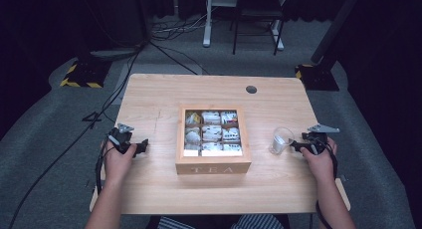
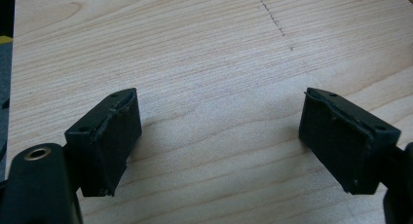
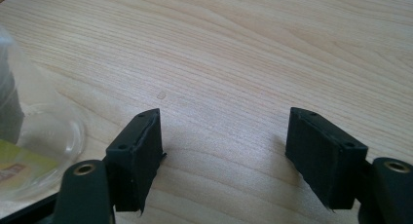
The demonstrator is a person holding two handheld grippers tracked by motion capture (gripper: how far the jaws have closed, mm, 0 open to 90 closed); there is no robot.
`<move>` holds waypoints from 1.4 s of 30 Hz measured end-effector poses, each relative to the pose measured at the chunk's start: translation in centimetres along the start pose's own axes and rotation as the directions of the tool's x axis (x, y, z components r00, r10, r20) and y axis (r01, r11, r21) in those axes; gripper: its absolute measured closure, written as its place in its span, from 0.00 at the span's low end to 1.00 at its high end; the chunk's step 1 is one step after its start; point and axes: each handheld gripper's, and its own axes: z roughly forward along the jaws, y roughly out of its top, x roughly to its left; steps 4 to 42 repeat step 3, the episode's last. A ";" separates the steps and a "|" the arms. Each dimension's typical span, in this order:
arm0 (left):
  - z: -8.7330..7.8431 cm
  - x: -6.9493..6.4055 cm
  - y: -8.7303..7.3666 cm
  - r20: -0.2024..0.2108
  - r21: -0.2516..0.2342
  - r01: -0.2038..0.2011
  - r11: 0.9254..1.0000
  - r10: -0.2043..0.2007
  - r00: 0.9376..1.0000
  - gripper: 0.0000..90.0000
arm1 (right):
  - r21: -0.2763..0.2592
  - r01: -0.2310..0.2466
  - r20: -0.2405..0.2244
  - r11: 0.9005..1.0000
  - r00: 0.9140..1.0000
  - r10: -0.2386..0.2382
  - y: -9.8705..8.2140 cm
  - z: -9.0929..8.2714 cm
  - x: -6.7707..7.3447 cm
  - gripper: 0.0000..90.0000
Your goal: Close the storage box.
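A wooden box (image 1: 213, 165) marked TEA stands open at the middle of the table, its compartments holding several tea bags (image 1: 211, 133). A clear glass (image 1: 281, 140) stands to its right. My right gripper (image 1: 294, 146) is just right of the glass, open with bare wood between its jaws (image 3: 224, 151). In the right gripper view the glass (image 3: 34, 131) stands left of the jaws, and something yellowish shows through it. My left gripper (image 1: 143, 146) rests left of the box, open over bare wood (image 2: 219, 136).
The light wooden table (image 1: 149, 99) has a round cable hole (image 1: 251, 89) at the back right. Cables and stand bases with yellow-black stripes (image 1: 82, 74) lie on the grey floor behind it. A faint dotted line (image 2: 272, 17) marks the wood ahead of my left gripper.
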 end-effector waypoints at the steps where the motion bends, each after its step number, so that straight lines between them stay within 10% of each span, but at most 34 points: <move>1: 0.0 0.0 0.0 0.000 0.001 0.000 1.000 0.000 1.000 0.17 | 0.000 0.000 0.000 1.000 1.000 0.000 0.0 0.0 0.0 0.33; 42: 0.0 0.0 0.0 0.000 0.001 -0.001 1.000 0.001 1.000 0.17 | 0.000 0.000 0.000 1.000 1.000 0.000 0.0 0.0 0.0 0.33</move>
